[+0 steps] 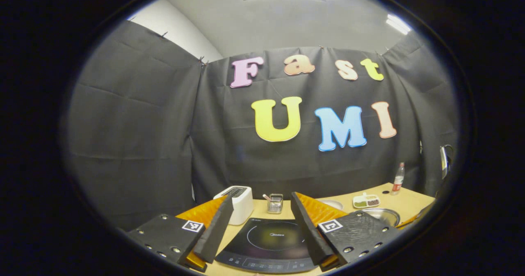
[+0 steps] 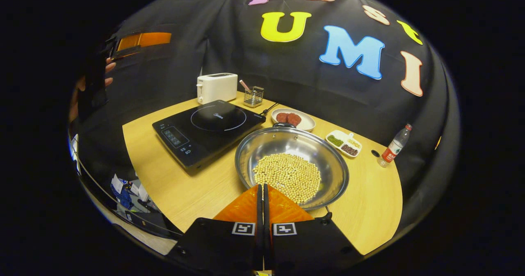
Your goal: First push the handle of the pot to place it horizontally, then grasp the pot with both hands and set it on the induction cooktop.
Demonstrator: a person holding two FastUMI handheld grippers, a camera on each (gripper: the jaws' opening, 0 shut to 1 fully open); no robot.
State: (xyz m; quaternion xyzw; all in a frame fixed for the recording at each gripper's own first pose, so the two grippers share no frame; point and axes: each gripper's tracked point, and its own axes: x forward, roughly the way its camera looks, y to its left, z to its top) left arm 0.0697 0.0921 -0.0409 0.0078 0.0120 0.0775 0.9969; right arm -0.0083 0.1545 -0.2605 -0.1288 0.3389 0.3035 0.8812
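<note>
Right gripper (image 2: 262,190) nearest: jaws closed flat against each other, nothing between them, tips hovering over the near rim of the pot (image 2: 292,166). The pot is a wide steel pan holding soybeans (image 2: 287,176); it sits on the wooden worktop (image 2: 180,185) toward its right half, just beside the right edge of the induction cooktop (image 2: 207,128). One dark handle (image 2: 284,124) shows at the pot's far rim, another (image 2: 327,215) at the near rim just right of the closed jaws. So the handle axis looks to run near-to-far, roughly along the gripper's line of reach; whether either handle stands up or lies flat, I cannot tell.

Left gripper (image 1: 257,218): jaws wide apart, empty, held high over the cooktop with the pot rim off to its right. The right gripper is plainly the nearer one for the handle push.

Behind the cooktop: toaster (image 2: 217,87), wire utensil holder (image 2: 253,96).
</note>
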